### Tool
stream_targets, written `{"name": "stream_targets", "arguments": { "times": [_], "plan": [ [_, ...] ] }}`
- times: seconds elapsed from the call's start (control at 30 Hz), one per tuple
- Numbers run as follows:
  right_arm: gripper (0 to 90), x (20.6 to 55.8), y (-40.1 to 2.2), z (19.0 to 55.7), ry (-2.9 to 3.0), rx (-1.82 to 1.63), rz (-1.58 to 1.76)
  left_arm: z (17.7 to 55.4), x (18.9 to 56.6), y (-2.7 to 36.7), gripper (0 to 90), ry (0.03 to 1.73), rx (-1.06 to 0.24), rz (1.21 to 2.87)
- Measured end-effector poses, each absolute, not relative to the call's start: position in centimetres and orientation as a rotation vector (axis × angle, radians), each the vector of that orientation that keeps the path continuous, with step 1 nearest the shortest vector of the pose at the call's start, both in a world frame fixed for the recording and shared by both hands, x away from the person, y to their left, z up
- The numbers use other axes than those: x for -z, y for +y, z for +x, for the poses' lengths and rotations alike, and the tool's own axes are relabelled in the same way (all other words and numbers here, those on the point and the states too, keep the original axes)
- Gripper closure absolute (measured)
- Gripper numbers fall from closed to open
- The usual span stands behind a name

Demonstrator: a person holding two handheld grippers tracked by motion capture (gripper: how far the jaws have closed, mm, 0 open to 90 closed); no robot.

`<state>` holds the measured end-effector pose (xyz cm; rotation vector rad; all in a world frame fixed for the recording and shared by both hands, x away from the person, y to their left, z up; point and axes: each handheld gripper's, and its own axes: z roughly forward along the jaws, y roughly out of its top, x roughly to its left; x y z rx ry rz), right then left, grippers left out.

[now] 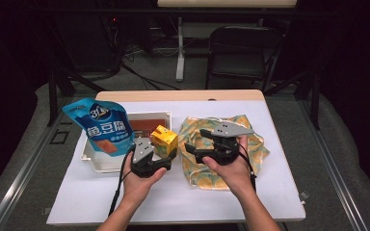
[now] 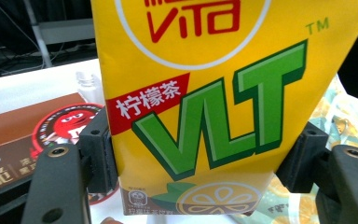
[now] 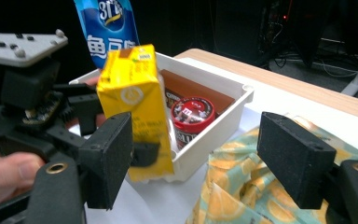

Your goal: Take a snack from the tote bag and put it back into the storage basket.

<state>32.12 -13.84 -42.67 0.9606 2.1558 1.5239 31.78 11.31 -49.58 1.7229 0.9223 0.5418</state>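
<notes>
In the high view, the left gripper (image 1: 163, 155) is clamping a yellow lemon-tea carton (image 1: 165, 139) between its jaws, just off the right wall of the white tray (image 1: 98, 165), toward 3 o'clock from the tray's middle; the carton is tilting and sitting clear above the white table (image 1: 125, 197); the left hand (image 1: 139, 180) is coming in from 6 o'clock. A blue snack pouch (image 1: 104, 126) is standing at the tray's 9 o'clock side, leaning over its left wall; a brown packet (image 1: 144, 126) is lying in the tray toward 12 o'clock. The right gripper (image 1: 191, 150) is hovering over the orange-print cloth (image 1: 255, 144), which is lying crumpled at 3 o'clock from the carton; its jaws are standing apart with nothing between them; the right hand (image 1: 231, 171) is cradling it from below.

In the left gripper view, the carton (image 2: 205, 102) is sitting squarely between the two black jaws, both pads pressing on its sides; at 9 o'clock from it, a red-lidded candy tub (image 2: 63, 123) is resting on the brown packet (image 2: 23, 135); the cloth (image 2: 340, 116) is showing at 3 o'clock.

In the right gripper view, the right gripper (image 3: 193, 158) is holding its jaws wide and empty; the left gripper (image 3: 116, 135) is gripping the carton (image 3: 135, 100) at 9 o'clock, just beside the tray's near wall (image 3: 214, 126); inside the tray the candy tub (image 3: 191, 114) is standing upright in front of the brown packet (image 3: 191, 91); the pouch (image 3: 109, 28) is rising at 11 o'clock; the cloth (image 3: 242, 196) is spreading at 5 o'clock.
</notes>
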Motion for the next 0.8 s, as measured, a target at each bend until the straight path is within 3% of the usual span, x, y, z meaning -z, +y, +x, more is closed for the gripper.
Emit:
{"name": "stream_targets", "arguments": {
  "times": [0.8],
  "plan": [
    [25.5, 45.8, -17.8, 31.5, 2.109, -1.503, 1.081, 32.1, 49.8, 15.2, 29.6, 1.039, -0.607, 1.648]
  ]
}}
